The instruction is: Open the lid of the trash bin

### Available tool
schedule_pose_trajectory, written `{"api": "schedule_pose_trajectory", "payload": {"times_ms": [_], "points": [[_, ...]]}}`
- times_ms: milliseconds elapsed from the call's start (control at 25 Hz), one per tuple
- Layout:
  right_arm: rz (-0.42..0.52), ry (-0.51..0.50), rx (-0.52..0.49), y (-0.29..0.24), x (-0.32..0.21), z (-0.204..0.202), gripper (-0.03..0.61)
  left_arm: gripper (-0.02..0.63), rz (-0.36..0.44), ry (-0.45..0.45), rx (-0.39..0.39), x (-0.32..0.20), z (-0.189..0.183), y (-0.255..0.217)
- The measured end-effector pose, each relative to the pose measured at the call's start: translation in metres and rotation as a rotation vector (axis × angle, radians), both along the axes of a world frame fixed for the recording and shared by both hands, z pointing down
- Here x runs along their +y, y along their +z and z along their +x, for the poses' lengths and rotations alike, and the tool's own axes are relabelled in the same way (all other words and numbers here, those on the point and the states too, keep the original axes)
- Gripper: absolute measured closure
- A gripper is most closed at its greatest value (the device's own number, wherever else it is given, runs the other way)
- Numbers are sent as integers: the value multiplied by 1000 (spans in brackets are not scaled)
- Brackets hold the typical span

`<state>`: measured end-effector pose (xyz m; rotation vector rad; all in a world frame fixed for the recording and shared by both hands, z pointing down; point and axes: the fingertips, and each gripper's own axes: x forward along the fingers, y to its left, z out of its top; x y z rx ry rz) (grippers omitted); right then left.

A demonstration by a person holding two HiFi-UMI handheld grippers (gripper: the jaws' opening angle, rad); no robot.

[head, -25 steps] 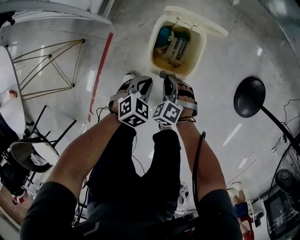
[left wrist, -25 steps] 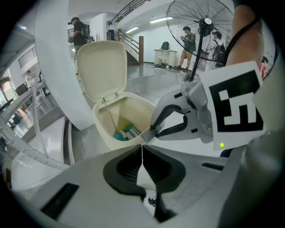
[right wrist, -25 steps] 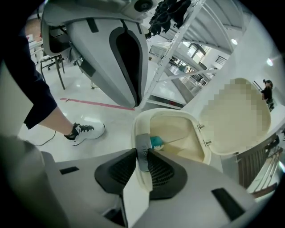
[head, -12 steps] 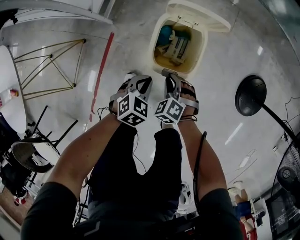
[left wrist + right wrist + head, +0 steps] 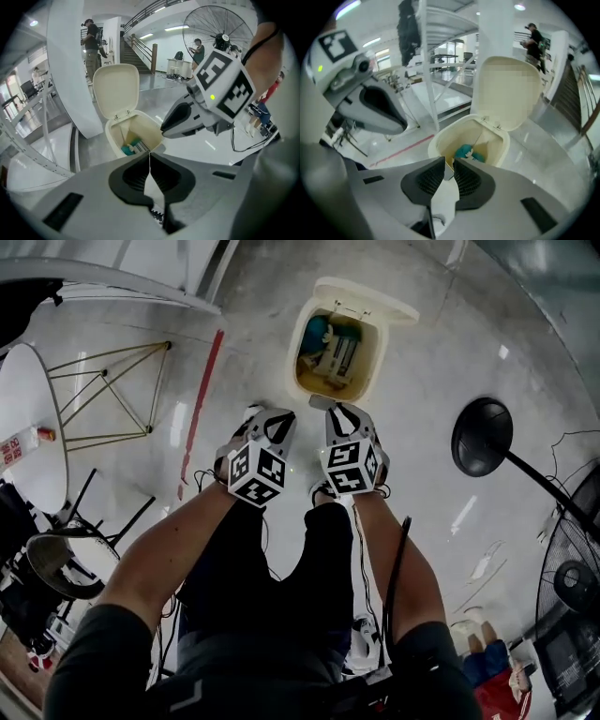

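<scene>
Lid up, bin open.
Left gripper jaws closed, right gripper's slightly apart, both empty; a knock could drop lid.

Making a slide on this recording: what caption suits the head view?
Left gripper and right gripper hover before the cream plastic trash bin, its hinged lid already open.
</scene>
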<state>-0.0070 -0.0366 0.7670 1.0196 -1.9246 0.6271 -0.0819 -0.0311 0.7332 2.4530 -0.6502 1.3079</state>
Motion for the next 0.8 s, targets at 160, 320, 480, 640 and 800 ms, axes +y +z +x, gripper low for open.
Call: {"api": "schedule_pose_trajectory", "payload": {"times_ms": [160,320,480,640,800], "points": [[6,140,-105,-57,-18,19,508,603,3,-12,39,-8,9,-40],[52,205,-172,-123,-32,35,521,603,7,-33,86,-20,17,-92],[118,289,-257,-199,-46,52,523,603,3,-87,184,-36,29,-162],[211,313,-311,-278,-55,68,531,603,-12,-174,307,-54,47,-234],[289,324,-357,-355,-55,76,543,603,-20,-211,402,-63,59,-306]]}}
